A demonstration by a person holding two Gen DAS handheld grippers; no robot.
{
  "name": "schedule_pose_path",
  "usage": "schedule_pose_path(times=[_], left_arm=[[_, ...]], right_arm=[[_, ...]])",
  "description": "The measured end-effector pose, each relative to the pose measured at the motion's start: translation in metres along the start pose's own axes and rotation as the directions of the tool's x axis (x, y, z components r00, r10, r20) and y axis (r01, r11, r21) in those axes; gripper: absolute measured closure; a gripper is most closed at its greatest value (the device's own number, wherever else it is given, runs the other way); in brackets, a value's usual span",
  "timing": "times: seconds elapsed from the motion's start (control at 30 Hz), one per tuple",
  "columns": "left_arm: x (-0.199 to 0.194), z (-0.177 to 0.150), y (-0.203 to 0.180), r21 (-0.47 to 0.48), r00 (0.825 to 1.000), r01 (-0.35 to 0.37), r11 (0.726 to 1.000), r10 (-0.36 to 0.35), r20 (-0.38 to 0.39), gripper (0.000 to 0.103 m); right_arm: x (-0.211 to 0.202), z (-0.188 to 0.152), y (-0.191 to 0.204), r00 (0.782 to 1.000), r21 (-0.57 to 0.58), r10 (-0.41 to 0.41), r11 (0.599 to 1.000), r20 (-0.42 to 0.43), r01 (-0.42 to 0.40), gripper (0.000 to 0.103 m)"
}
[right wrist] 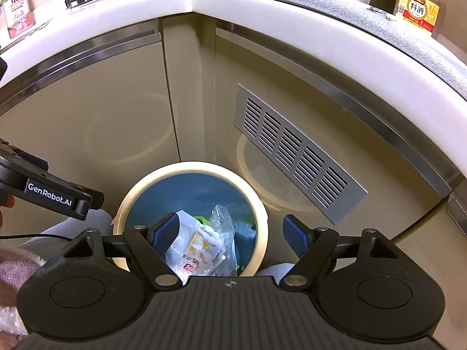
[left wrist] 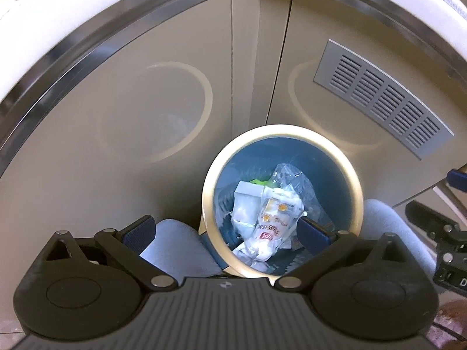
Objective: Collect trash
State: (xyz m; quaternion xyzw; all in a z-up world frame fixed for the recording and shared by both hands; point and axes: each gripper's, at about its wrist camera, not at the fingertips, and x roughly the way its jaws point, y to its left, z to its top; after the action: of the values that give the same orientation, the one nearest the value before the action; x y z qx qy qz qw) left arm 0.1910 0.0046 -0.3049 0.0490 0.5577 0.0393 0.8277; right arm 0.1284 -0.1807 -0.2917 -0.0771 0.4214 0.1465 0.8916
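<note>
- Ahead of me two beige cabinet doors (right wrist: 87,110) meet at an inside corner, a plain upright panel (right wrist: 189,87) between them.
- The right-hand door carries a grey slotted vent grille (right wrist: 294,151).
- A metal strip (right wrist: 350,99) runs along the top of the doors, under the thick white edge of the surface (right wrist: 262,8).
- On that surface I see a yellow-labelled bottle (right wrist: 417,8) at the right and a pink-labelled bottle (right wrist: 17,3) at the left.
- Bright light glares on the glossy doors.

Trash bins (left wrist: 281,134): one, round, cream-rimmed
Printed white wrappers (left wrist: 271,218): one
Clear plastic bags (left wrist: 289,178): one
White boxes (left wrist: 246,201): one
Vent grilles (right wrist: 294,154): one
Cabinet doors (right wrist: 87,116): two
Yellow-labelled bottles (right wrist: 417,10): one
</note>
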Motion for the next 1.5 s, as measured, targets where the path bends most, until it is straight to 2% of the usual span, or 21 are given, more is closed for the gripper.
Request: schedule_pose_path(times=[0.13,0.27,0.67,0.8,0.93,1.07,1.23,1.37,1.5], left_arm=[[-0.004,0.000,-0.003,0.008,1.000,-0.017,1.000,0.017,0.015,0.000],[-0.006,-0.001,-0.003,0.004,0.999,0.008,1.000,-0.008,0.031,0.000],[-0.001,-0.002,-0.008,0.023,1.000,-0.007,1.000,0.006,0.020,0.000],[-0.002,-0.003,-0.013,0.048,1.000,-0.020,0.999,0.019,0.023,0.000],[-0.002,-0.004,-0.021,0.098,0.998,-0.065,0.993,0.063,0.025,0.000],[0.006,-0.006,-0.023,0.116,0.998,-0.058,0.992,0.059,-0.004,0.000],[0.016,-0.004,-0.016,0.079,0.998,-0.020,0.997,0.025,-0.055,0.000],[0.023,0.000,-0.018,0.084,0.996,-0.063,0.994,0.068,-0.056,0.000],[0.043,0.006,-0.024,0.117,0.985,-0.079,0.990,0.095,-0.141,0.000]], right_arm=[[-0.001,0.000,0.001,1.000,-0.003,-0.001,1.000,0.003,0.001,0.023],[-0.002,-0.001,0.002,1.000,-0.008,-0.003,1.000,0.007,0.003,0.022],[0.004,0.000,0.002,1.000,-0.003,0.003,1.000,-0.014,-0.003,0.021],[0.005,0.000,0.002,1.000,0.000,-0.001,1.000,-0.013,0.001,0.021],[0.006,0.000,0.002,1.000,-0.001,-0.005,1.000,-0.015,0.005,0.021],[0.009,-0.001,0.003,1.000,-0.004,-0.005,1.000,-0.027,0.005,0.021],[0.016,-0.001,0.003,0.999,-0.006,-0.004,1.000,-0.049,0.004,0.020],[0.022,0.003,0.006,0.998,-0.027,0.001,1.000,-0.064,-0.003,0.020],[0.034,0.006,0.008,0.995,-0.031,0.007,0.999,-0.100,-0.010,0.019]])
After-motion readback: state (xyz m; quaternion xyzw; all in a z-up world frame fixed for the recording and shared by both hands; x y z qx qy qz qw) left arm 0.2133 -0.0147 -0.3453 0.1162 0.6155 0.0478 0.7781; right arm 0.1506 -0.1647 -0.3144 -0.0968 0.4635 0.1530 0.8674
